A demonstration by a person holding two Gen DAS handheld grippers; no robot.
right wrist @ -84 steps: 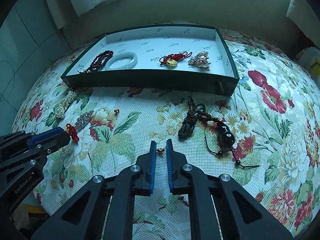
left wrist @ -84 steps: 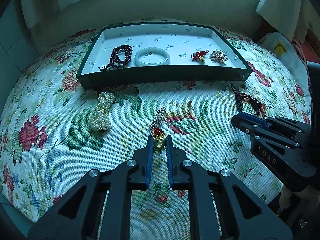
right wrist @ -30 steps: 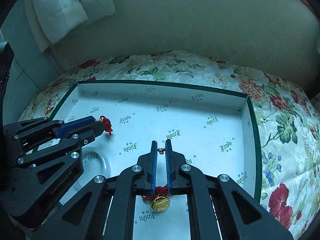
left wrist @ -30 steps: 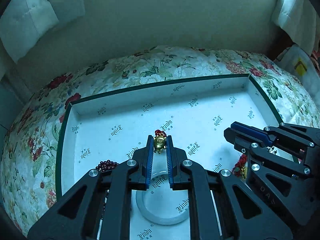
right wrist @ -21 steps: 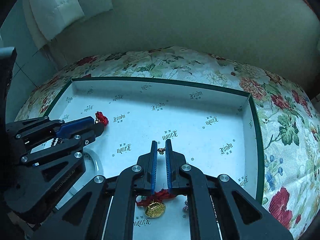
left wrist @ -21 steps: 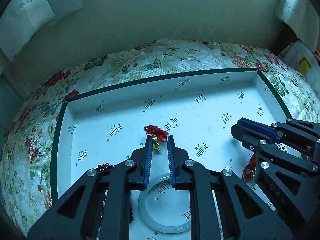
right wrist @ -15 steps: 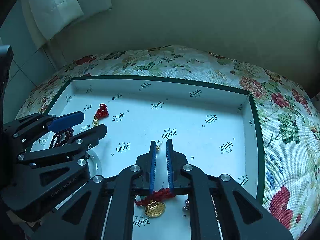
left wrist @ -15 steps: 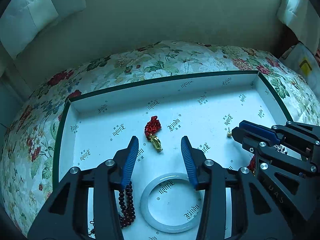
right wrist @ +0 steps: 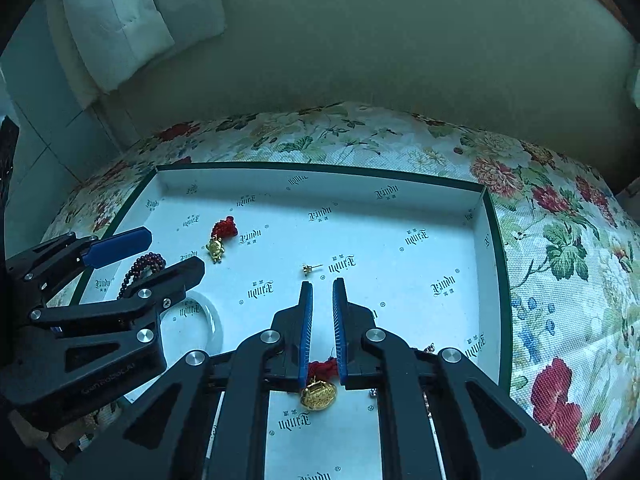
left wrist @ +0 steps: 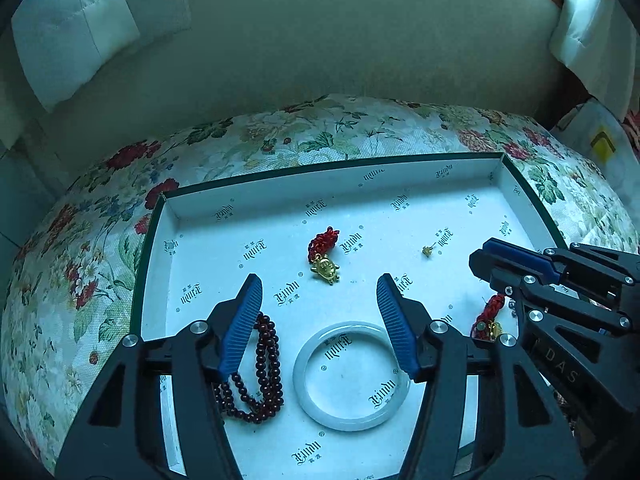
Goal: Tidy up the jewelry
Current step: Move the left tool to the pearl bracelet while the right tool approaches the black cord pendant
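Observation:
A green-edged white tray [left wrist: 168,216] [right wrist: 486,240] lies on the floral cloth. In it lie a gold turtle charm on red cord [left wrist: 325,266] [right wrist: 218,242], a small gold ear stud [left wrist: 428,249] [right wrist: 310,268], a dark red bead string [left wrist: 266,364] [right wrist: 142,266], a white bangle [left wrist: 352,374] [right wrist: 212,320] and a second red-cord gold charm [left wrist: 490,316] [right wrist: 318,394]. My left gripper [left wrist: 318,300] [right wrist: 168,248] is wide open and empty, just short of the turtle charm. My right gripper [right wrist: 320,292] [left wrist: 486,258] is slightly open and empty, just behind the stud.
The floral cloth [left wrist: 80,280] [right wrist: 560,260] covers a rounded seat around the tray. An upholstered back [right wrist: 360,40] rises behind it. White fabric [left wrist: 72,32] hangs at the upper left and a pale bag [left wrist: 600,144] sits at the right.
Both grippers carried their pieces from the cloth over the tray. My left gripper opened and dropped the turtle charm. My right gripper then let the ear stud fall onto the tray floor.

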